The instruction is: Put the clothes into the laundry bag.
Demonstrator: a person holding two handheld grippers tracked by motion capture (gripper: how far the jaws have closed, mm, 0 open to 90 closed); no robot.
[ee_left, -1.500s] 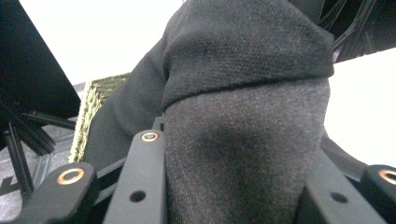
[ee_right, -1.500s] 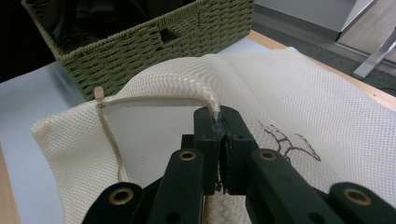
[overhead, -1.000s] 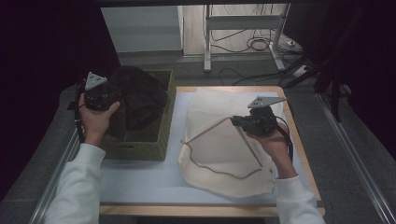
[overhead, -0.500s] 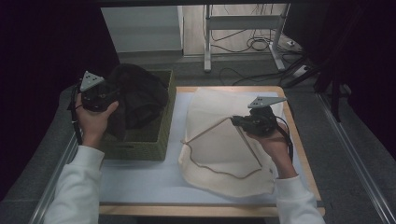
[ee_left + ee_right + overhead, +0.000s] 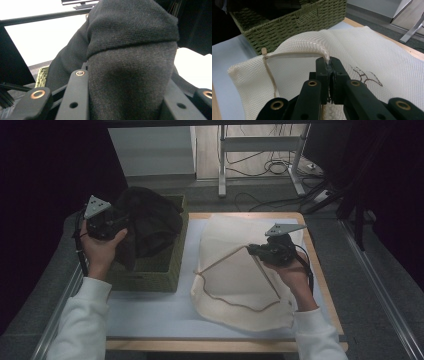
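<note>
One woven green basket point(image 5: 150, 275) stands on the table point(image 5: 150, 320). One dark garment point(image 5: 150, 222) lies bunched in and over it. One cream mesh bag point(image 5: 235, 275) lies beside the basket, with one drawstring cord point(image 5: 220, 292) along its opening. Two grippers are in play: the left gripper point(image 5: 120, 222) and the right gripper point(image 5: 252, 249), one in each of two hands.

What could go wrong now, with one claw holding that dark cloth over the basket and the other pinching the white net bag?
The right gripper pinches just a thin bit of the mesh bag's rim, so the opening might slip free and fall shut. The dark garment bunches thickly in the left gripper and part of it droops into the green basket, so it could snag there or drop short of the bag.
</note>
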